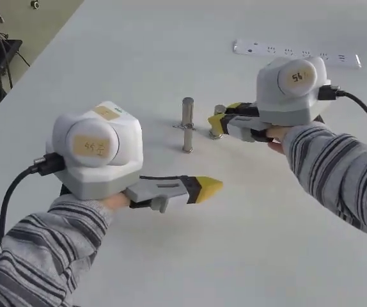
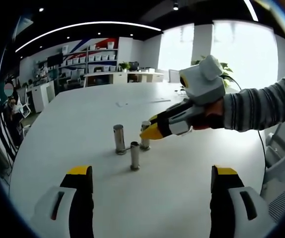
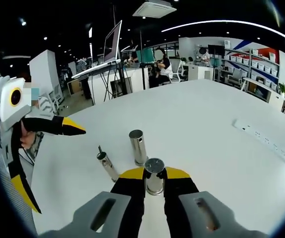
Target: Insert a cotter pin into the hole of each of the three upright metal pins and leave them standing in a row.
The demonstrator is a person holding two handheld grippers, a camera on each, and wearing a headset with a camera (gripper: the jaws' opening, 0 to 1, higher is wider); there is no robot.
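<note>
Your right gripper (image 1: 214, 123) is clenched on the held pin (image 3: 154, 174), one jaw pressed to each side of its upright shaft below the top. In the head view, taking clock directions from that pin, the far pin (image 1: 187, 110) stands free at 10 o'clock. The near pin (image 1: 188, 142) stands at 8 o'clock, with a cotter pin (image 1: 182, 126) crossing its upper part. All three stand close together on the table (image 1: 266, 243). Your left gripper (image 2: 150, 171) hovers at 7 o'clock, well apart from the pins, its jaws spread wide and holding nothing. A power strip (image 1: 295, 54) lies at 1 o'clock.
</note>
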